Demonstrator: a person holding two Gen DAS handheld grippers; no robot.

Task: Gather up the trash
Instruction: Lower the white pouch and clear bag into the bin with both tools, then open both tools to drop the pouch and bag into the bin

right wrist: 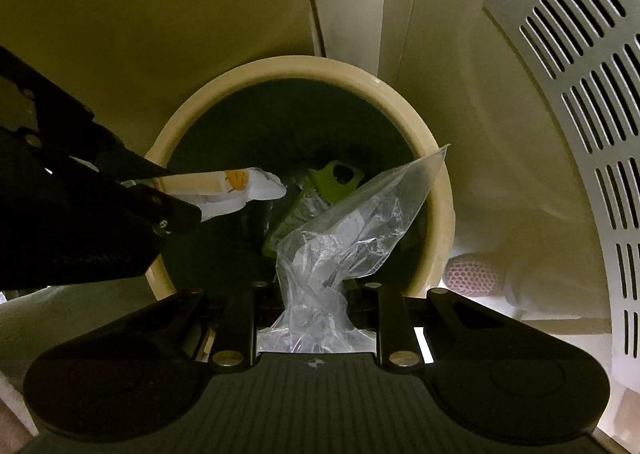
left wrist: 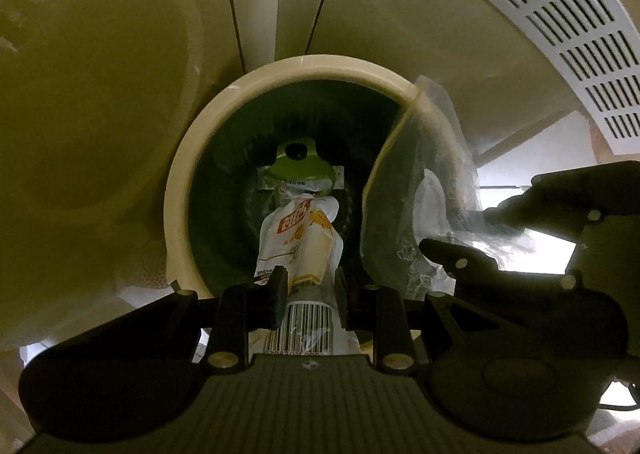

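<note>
I look straight down into a round bin with a cream rim point(left wrist: 180, 190) and a dark inside. A green packet point(left wrist: 298, 164) lies at its bottom. My left gripper point(left wrist: 308, 294) is shut on a white and yellow snack wrapper point(left wrist: 298, 238) with a barcode, which hangs over the bin's mouth. My right gripper point(right wrist: 310, 290) is shut on a crumpled clear plastic bag point(right wrist: 344, 238), held above the bin's right rim point(right wrist: 436, 214). In the right wrist view the left gripper point(right wrist: 168, 194) reaches in from the left with the wrapper point(right wrist: 240, 186), and the green packet point(right wrist: 336, 178) lies below.
A grey panel with rows of slots point(left wrist: 560, 34) curves along the right side, also seen in the right wrist view point(right wrist: 580, 134). Cream walls or cabinet fronts stand behind the bin. A pink mesh object point(right wrist: 472, 274) lies on the floor right of the bin.
</note>
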